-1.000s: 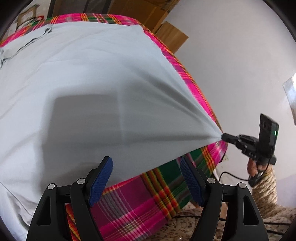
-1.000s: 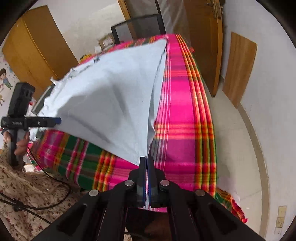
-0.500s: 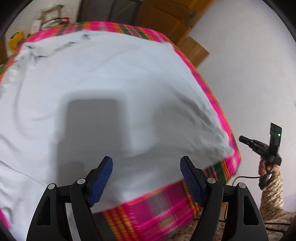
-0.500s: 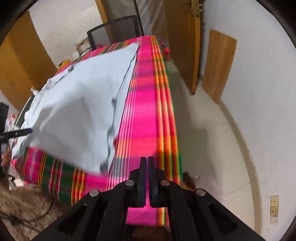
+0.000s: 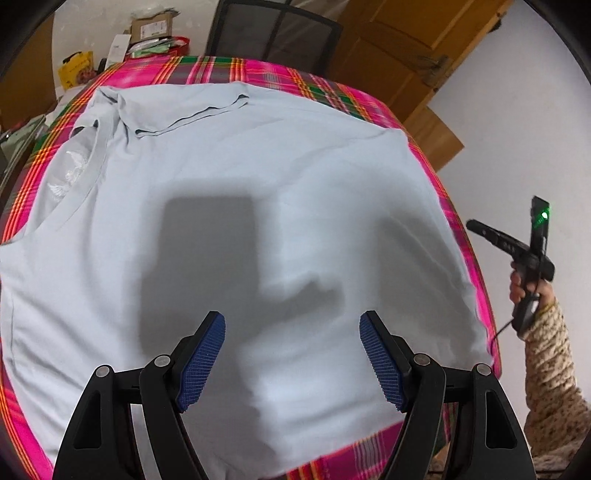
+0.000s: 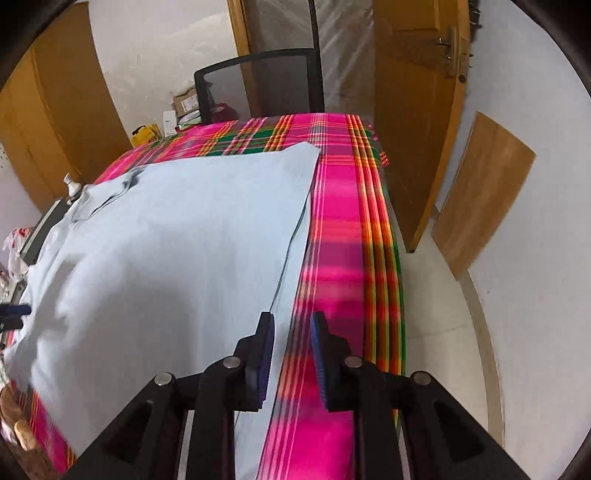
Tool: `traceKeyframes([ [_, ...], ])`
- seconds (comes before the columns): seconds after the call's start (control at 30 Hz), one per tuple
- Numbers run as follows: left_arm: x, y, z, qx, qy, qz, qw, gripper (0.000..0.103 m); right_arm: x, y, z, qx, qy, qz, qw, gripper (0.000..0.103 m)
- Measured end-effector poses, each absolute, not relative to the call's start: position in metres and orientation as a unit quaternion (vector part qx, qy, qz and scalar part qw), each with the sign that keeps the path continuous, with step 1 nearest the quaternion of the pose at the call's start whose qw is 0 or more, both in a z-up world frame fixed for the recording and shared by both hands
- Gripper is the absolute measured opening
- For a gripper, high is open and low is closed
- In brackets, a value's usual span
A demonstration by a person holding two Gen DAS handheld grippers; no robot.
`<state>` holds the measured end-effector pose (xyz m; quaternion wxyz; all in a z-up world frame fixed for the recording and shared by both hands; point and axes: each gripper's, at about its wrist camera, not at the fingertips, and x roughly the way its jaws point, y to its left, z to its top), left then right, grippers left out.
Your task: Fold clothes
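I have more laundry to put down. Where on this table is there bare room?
The bare plaid tablecloth strip between the light blue T-shirt's straight edge and the table's door-side edge is free, and a narrower band toward the mesh chair. The T-shirt covers the rest.

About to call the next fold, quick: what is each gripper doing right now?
Left gripper: fingers wide open, empty, above the pale blue shirt.
Right gripper: fingers opening, gripping nothing; the shirt's edge lies beneath them.

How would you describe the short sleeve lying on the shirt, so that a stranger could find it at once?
Start at the table under the pink plaid cloth, where a pale blue T-shirt lies spread. Go to its far end, before the black mesh chair. The sleeve lies folded inward there, the only flap with a stitched hem.
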<state>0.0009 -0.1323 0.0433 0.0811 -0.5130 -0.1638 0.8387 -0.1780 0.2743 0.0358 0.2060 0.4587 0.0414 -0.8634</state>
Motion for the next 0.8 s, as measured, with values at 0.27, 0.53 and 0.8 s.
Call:
traceKeyframes([
  [0.27,-0.052,-0.131,0.042,-0.502,-0.176,0.844,0.071,0.077,-0.274,0.276,0.029,0.456,0.0,-0.863,0.219,0.021],
  [0.53,-0.108,-0.125,0.029,-0.492,-0.203,0.845,0.058,0.077,-0.372,0.281,0.011,0.467,-0.09,-0.85,0.228,0.021],
  [0.8,-0.12,-0.128,0.015,-0.488,-0.216,0.844,0.05,0.077,-0.429,0.26,-0.004,0.469,-0.115,-0.836,0.26,0.033],
])
